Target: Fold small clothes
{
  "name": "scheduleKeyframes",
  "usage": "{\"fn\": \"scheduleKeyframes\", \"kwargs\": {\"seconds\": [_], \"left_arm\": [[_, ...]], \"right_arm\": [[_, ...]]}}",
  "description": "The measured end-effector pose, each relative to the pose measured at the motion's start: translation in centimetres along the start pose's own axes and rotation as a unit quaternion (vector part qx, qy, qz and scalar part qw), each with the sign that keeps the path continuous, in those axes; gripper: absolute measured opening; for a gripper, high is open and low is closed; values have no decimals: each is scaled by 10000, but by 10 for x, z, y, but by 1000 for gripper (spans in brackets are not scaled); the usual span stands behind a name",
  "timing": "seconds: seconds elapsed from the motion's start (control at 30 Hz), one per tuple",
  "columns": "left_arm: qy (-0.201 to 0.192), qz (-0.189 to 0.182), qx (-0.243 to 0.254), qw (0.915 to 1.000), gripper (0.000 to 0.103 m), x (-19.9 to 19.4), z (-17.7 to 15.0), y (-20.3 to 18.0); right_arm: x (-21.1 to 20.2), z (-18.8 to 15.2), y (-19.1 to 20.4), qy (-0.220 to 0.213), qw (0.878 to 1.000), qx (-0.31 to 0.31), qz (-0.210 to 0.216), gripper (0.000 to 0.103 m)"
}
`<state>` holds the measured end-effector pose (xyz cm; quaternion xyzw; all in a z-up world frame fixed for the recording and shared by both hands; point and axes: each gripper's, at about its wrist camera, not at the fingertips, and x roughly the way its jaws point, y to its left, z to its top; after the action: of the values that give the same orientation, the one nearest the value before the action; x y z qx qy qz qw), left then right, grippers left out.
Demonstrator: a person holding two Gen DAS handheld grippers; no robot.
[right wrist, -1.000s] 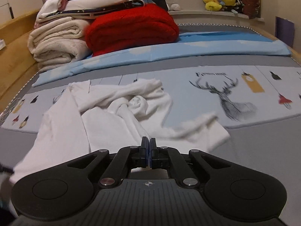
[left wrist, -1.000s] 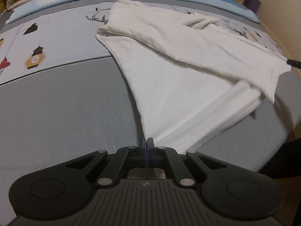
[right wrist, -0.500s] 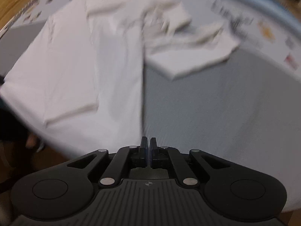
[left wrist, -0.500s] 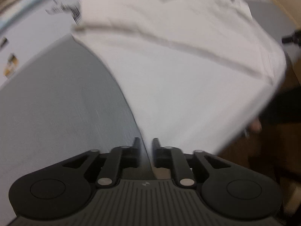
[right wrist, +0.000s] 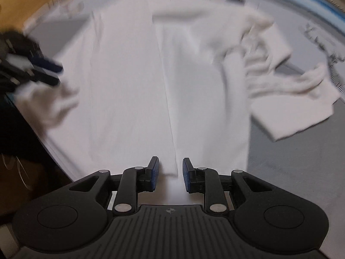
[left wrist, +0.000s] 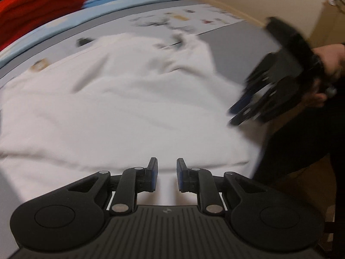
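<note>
Now we hold both tongs spread and empty, left gripper (left wrist: pixel 166 176) and right gripper (right wrist: pixel 170 176), over the near hem of the white cotton shirt (right wrist: pixel 138 82) lying on the grey printed bedsheet (right wrist: pixel 301 157); presumably lining up a fresh grasp.

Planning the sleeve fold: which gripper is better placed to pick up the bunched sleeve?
Probably right: the bunched sleeve lies on the right gripper's own side. The left gripper hovers over the white shirt's hem.

I count one white garment (right wrist: pixel 133 82) spread on one bed (right wrist: pixel 297 161), one red blanket (left wrist: pixel 32 6) at its far end, and my two claws, left (left wrist: pixel 166 173) and right (right wrist: pixel 170 172).
</note>
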<state>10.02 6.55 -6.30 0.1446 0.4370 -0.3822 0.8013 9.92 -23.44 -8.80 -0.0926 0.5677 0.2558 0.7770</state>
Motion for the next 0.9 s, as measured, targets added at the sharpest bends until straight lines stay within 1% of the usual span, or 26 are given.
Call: {"fn": "scheduleKeyframes", "kwargs": {"seconds": [0.03,0.07,0.1,0.13,0.2,0.27,0.33,0.37,0.43,0.47,0.5,0.53,0.6,0.67,0.7,0.73,0.77,0.8,0.83,0.87,0.9], "left_arm": [[-35,-109,34,9999,25,3,2,-7],[-51,-223,72,9997,29,10,5,-14],[-42,-342,140,9993,33,15,10,-20],[-56,-415,198,9989,37,19,13,-26],[-164,-575,239,9979,53,26,21,-34],[-296,-705,211,9969,56,31,29,-39],[-450,-691,121,9965,55,34,38,-40],[-530,-627,43,9966,54,35,41,-37],[-677,-389,-215,9967,37,32,45,-29],[-683,-224,-375,9967,9,33,47,-22],[-650,-104,-516,9965,7,33,48,-15],[-617,11,-603,9963,6,32,48,-6],[-571,353,-559,9962,6,25,47,9],[-442,768,-757,9932,6,12,42,38],[-340,1155,-898,9887,6,2,35,61],[-261,1519,-1097,9819,6,-9,27,85],[-171,1967,-1394,9703,7,-23,15,114],[11,2729,-1770,9456,7,-39,-4,150],[254,3571,-2139,9089,10,-53,-22,180],[622,4646,-2536,8461,17,-68,-45,213],[1031,5700,-2724,7683,22,-83,-66,239]], "right_arm": [[7,0,2,142,9999,-53,-16,23],[10,2,4,150,9998,-111,25,8],[8,3,6,75,9997,-149,163,3],[3,5,7,-60,9993,-139,346,3],[-11,10,5,-433,9964,-50,730,3],[-29,18,0,-914,9898,231,1070,3],[-47,25,-6,-1363,9792,514,1410,3],[-54,30,-9,-1598,9725,618,1575,3],[-68,37,-15,-1954,9578,826,1941,3],[-74,39,-15,-2075,9515,891,2088,3],[-76,42,-16,-2137,9482,896,2174,3],[-76,46,-16,-2178,9458,894,2238,3],[-69,57,-17,-2173,9470,922,2178,3],[-60,68,-20,-2160,9515,1137,1873,11],[-56,71,-24,-2234,9514,1330,1650,14],[-56,73,-29,-2332,9502,1483,1439,21],[-56,73,-35,-2485,9473,1627,1202,24],[-56,74,-43,-2609,9438,1788,954,25],[-54,76,-49,-2648,9425,1925,678,25],[-51,78,-57,-2676,9416,2017,331,25],[-50,78,-63,-2744,9377,2129,64,25]]}}
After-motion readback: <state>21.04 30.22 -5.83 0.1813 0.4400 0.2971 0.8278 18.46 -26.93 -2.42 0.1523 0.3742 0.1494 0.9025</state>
